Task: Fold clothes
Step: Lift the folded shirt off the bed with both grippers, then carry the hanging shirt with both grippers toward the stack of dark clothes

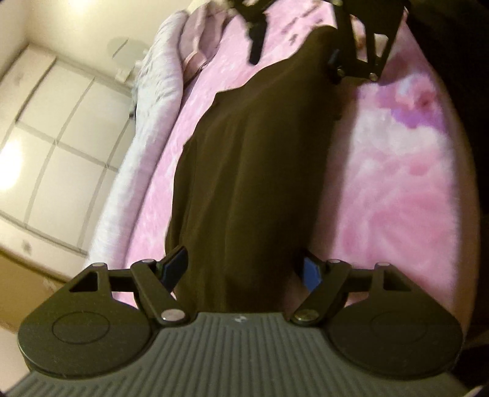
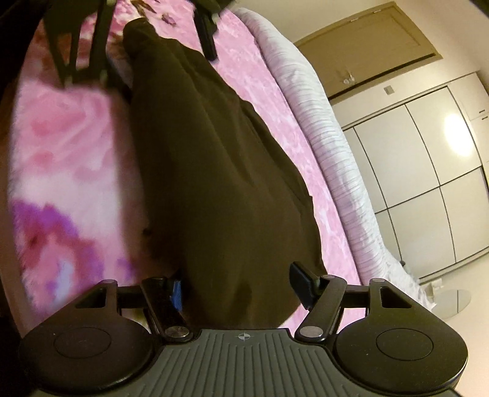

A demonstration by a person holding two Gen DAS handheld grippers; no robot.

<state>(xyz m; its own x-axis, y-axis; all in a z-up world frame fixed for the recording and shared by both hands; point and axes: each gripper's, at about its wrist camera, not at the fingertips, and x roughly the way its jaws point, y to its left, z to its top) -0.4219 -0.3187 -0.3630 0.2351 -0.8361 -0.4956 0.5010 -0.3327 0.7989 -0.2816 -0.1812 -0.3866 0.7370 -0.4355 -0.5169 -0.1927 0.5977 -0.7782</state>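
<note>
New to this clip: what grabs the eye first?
A long dark brown garment stretched lengthwise down the middle of a fluffy pink floral blanket, running between the wide-apart blue-padded fingers of the left gripper and the right gripper. White panelled wardrobe doors with a bright light reflection stand beyond the bed.

Place: a home bedroom.
Bed: a wide bed (image 1: 397, 183) fills most of both views, spread with a fluffy pink floral blanket (image 2: 70, 146).
Bedding: a pale striped quilt (image 2: 330, 146) lies bunched along the bed's far edge, beside a pink pillow (image 1: 201, 42).
Wardrobe: glossy white panelled doors (image 2: 428, 171) line one wall.
Door: a tan wooden door (image 2: 366, 45) with a handle stands next to the wardrobe.
Walls: plain cream (image 1: 61, 18).
Light: warm indoor lamp glare reflected on the wardrobe panels.
</note>
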